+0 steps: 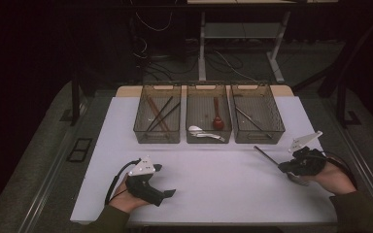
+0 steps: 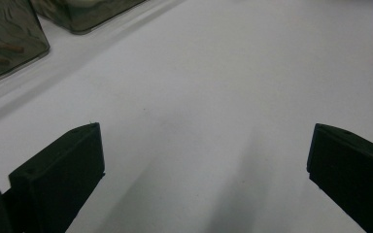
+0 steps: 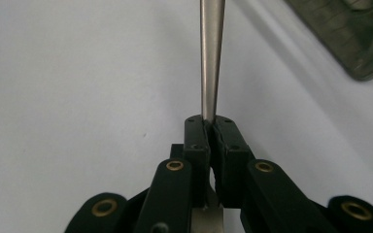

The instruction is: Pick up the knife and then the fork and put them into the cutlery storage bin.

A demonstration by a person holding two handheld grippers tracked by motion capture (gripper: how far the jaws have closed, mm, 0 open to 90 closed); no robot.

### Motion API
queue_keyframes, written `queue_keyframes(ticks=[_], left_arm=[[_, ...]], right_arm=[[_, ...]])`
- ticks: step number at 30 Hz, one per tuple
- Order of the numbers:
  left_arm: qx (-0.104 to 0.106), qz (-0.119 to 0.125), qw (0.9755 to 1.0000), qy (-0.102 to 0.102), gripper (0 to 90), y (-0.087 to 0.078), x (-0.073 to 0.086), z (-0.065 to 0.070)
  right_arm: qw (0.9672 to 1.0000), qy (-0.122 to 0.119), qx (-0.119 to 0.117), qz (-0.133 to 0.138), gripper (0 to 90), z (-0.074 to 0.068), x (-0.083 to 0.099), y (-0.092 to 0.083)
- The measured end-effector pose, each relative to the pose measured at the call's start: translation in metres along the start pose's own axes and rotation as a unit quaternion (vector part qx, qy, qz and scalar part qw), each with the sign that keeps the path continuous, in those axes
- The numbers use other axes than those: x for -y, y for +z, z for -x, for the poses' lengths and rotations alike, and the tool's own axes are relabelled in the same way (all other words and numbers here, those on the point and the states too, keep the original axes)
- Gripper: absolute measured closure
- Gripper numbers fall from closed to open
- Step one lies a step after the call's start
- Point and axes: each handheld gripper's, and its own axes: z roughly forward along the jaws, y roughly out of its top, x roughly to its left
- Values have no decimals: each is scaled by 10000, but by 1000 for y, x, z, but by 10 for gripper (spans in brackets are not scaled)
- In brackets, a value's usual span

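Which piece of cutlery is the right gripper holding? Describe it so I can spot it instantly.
Start at the white table, then go to its right edge, in front of the right bin. The right gripper is shut on a metal utensil; unlike the other cutlery, it is outside the bins.

The metal utensil [image 3: 211,58] runs off the top edge of the right gripper view, so its far end is cut off there, and its lower part is hidden between the fingers [image 3: 196,141] of the right gripper [image 3: 209,124]. In the high view its working end lies under the right hand [image 1: 332,177], too hidden to tell spoon from fork. The thin dark piece in the right-hand bin [image 1: 277,127] is too small to name.
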Motion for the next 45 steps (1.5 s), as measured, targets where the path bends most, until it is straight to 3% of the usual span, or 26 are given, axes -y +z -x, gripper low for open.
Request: queue_keyframes(ticks=[8,20,36,45], left_arm=[[8,-9,10000,0,0,0,0,0],[4,-18,10000,3,0,1,0,0],[3,-20,10000,8,0,0,0,0],[6,-2,10000,-3,0,0,0,0]], right_arm=[[9976,406,72,558,851,7,-3,-5],[9883,687,237,1341,851,17,-16,-18],[9760,740,431,2002,850,29,-55,-28],[9699,771,592,2233,850,38,-80,-27]])
